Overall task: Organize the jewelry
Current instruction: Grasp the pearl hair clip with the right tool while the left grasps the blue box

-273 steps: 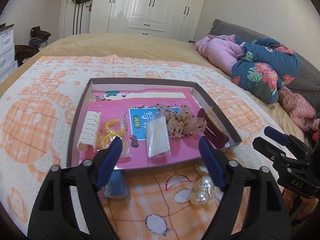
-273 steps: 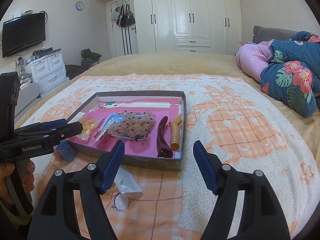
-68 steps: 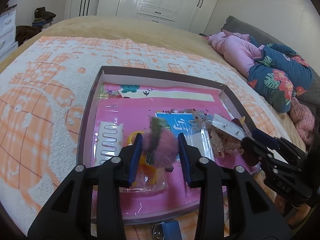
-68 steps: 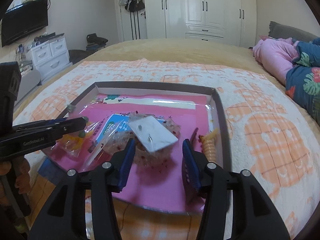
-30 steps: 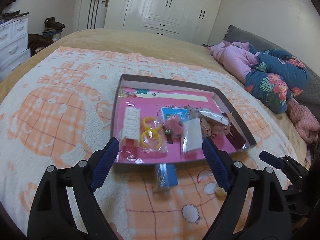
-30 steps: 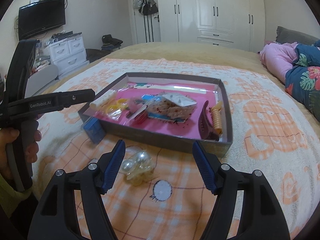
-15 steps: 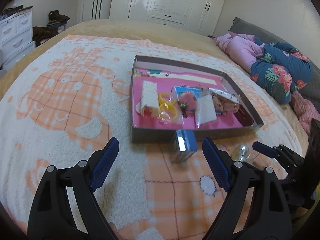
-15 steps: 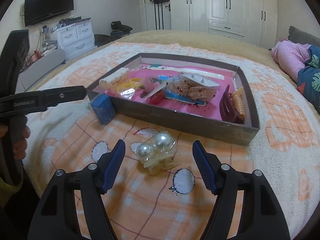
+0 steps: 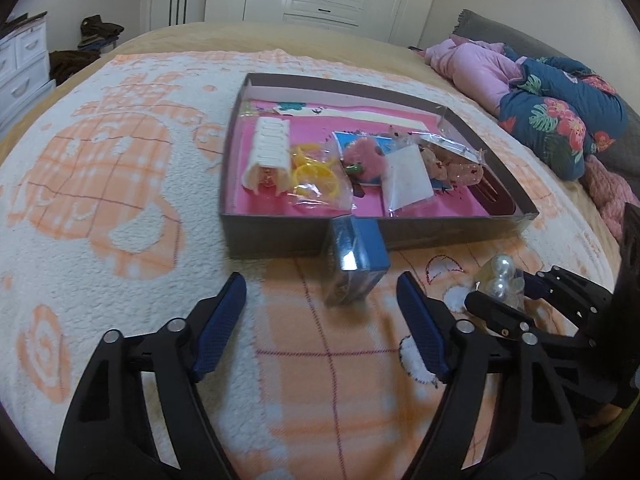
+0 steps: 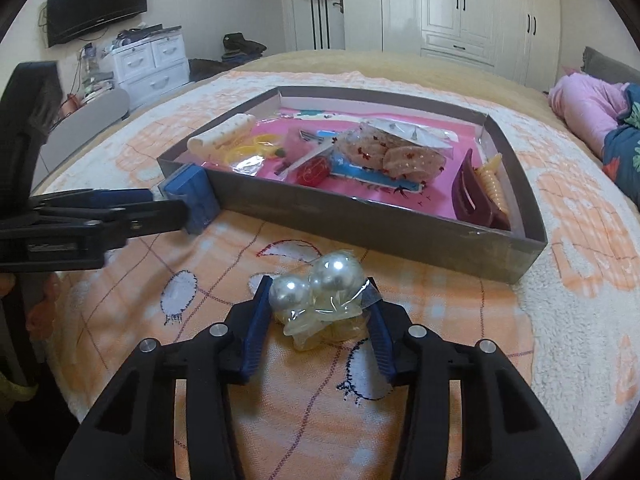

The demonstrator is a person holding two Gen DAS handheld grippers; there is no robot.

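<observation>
A grey tray [image 9: 276,236] with a pink floor lies on the bed and holds hair clips, yellow rings, a pink pompom and small bags. A blue bagged packet [image 9: 356,258] leans on the tray's front wall. My left gripper [image 9: 320,292] is open and empty just in front of that packet. My right gripper [image 10: 316,304] has its fingers closed against both sides of a clear bag of large pearls [image 10: 320,300] on the blanket. The pearl bag [image 9: 500,280] also shows in the left wrist view. The left gripper [image 10: 164,210] shows at the left of the right wrist view.
The tray [image 10: 400,228] rests on an orange-and-white blanket [image 9: 100,200]. Folded clothes and a floral quilt [image 9: 560,120] lie at the right. White drawers [image 10: 152,64] and wardrobes stand beyond the bed.
Both grippers moved down and forward. My right gripper narrowed and closed around the pearl bag. My left gripper came up close to the blue packet and stayed open.
</observation>
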